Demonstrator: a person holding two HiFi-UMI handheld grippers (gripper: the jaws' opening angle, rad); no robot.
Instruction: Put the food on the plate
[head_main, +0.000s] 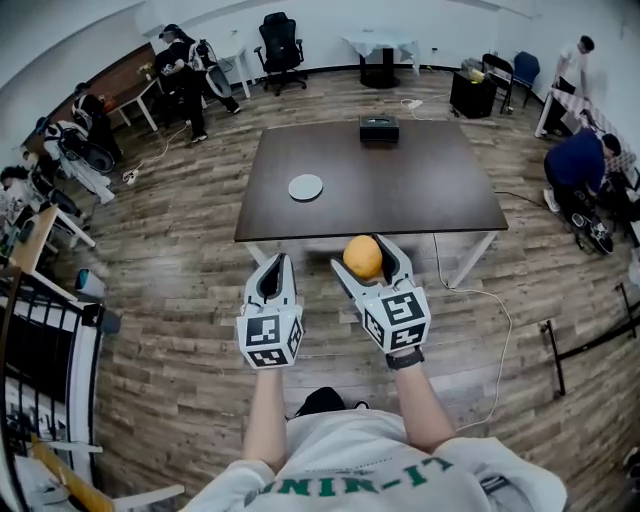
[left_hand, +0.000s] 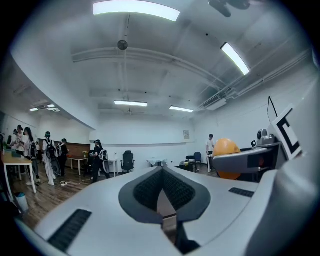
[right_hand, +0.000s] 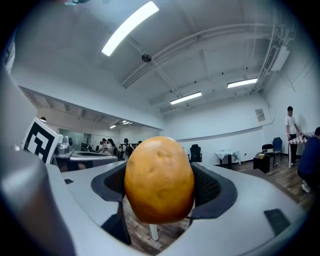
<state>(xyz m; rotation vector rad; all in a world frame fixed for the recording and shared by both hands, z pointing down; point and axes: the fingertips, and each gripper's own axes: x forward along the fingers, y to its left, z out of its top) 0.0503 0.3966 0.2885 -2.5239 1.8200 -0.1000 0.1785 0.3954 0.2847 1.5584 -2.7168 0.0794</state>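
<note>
Orange-tan and dimpled: that is the potato filling my right gripper view, I call over the link. The jaws of the right gripper stand fairly wide, and their dark ribbed pads press on the potato from both sides. It is held upright between them, clear of everything else.

"And your other side?" my colleague asks.

"The left gripper has its jaws closed together, pad against pad, with nothing between them. Both grippers point level and sit side by side, near each other but apart. In the left gripper view I can see the potato off to the right, caught in the other jaws."

"Where is all that against the desk?"

"In the head view, both grippers are held out ahead of me on the near side of the dark brown desk. The potato shows right at its near edge. Whether it is over the desk top or short of it I cannot tell."

"The plate?"

"The plate is small, round and pale. It lies flat on the left part of the desk, well apart from the potato. A black box sits at the middle of the far edge. Around the desk is wood-plank floor, with a black office chair by the far wall and people at the sides of the room."
</note>
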